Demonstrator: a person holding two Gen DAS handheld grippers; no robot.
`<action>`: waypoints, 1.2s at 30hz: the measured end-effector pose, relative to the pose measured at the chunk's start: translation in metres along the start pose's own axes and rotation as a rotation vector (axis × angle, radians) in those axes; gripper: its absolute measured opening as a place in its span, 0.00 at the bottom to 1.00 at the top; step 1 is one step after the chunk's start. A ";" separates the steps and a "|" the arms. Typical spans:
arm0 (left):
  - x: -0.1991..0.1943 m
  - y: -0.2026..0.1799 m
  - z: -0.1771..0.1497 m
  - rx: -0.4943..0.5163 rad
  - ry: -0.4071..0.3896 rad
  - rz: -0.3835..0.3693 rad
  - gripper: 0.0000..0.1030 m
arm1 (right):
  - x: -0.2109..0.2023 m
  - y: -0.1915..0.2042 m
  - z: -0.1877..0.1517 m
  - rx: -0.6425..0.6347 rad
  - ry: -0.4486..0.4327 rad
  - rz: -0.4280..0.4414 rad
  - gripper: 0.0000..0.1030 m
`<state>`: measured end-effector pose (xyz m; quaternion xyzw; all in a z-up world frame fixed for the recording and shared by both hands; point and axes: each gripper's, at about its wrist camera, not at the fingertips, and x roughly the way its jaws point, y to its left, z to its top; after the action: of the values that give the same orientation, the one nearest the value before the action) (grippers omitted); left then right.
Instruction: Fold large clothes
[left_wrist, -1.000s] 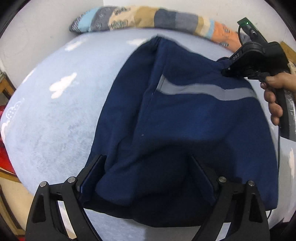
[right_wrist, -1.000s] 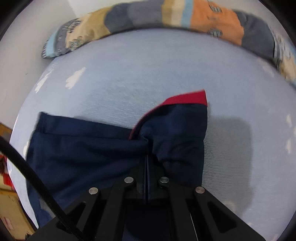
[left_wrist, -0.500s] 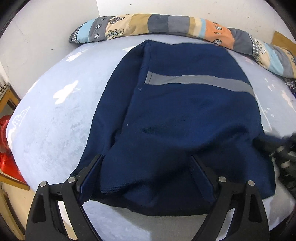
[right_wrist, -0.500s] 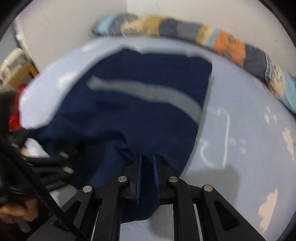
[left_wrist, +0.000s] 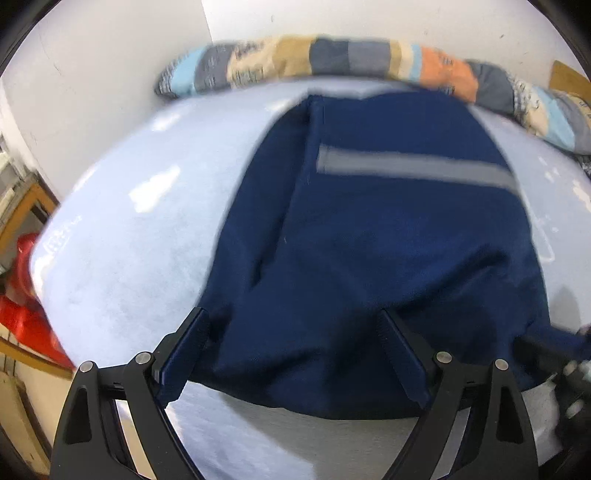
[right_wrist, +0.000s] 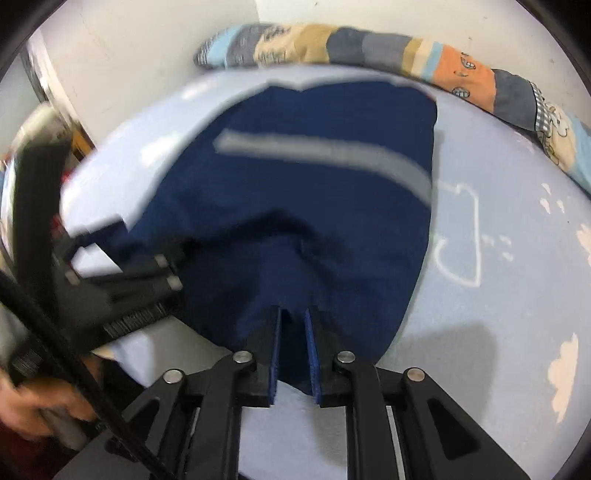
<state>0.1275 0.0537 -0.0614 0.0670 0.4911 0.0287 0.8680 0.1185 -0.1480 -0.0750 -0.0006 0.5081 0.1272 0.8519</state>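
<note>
A navy garment (left_wrist: 369, 240) with a grey stripe (left_wrist: 413, 168) lies spread on the light blue bed (left_wrist: 129, 240). My left gripper (left_wrist: 291, 350) stands wide open over its near left edge, with cloth lying between the fingers and not pinched. In the right wrist view the same garment (right_wrist: 314, 221) fills the middle. My right gripper (right_wrist: 293, 350) sits at its near right edge, its pads a narrow gap apart with the hem between them and no visible pinch. The left gripper (right_wrist: 140, 280) shows blurred at the left of that view.
A patchwork bolster (left_wrist: 332, 55) runs along the back against a white wall. Something red (left_wrist: 22, 306) and wooden furniture stand beside the bed at the left. A black cable (right_wrist: 74, 362) and a hand (right_wrist: 29, 406) cross the lower left of the right wrist view.
The right gripper came from the garment's far side to its near right edge and its jaws parted a little. The red-lined corner it pinched no longer shows. The left gripper stays wide open.
</note>
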 end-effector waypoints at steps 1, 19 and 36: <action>0.003 0.001 -0.001 -0.009 0.010 -0.006 0.89 | 0.009 -0.006 0.000 0.024 0.017 0.019 0.14; 0.056 0.027 0.101 -0.011 -0.021 -0.039 0.85 | 0.058 -0.093 0.218 0.096 -0.050 -0.014 0.20; 0.012 0.037 0.060 -0.032 -0.090 -0.070 0.88 | -0.012 -0.035 0.102 0.031 -0.048 0.024 0.49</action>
<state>0.1859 0.0869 -0.0360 0.0371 0.4533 0.0033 0.8906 0.2094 -0.1706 -0.0195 0.0218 0.4896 0.1295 0.8620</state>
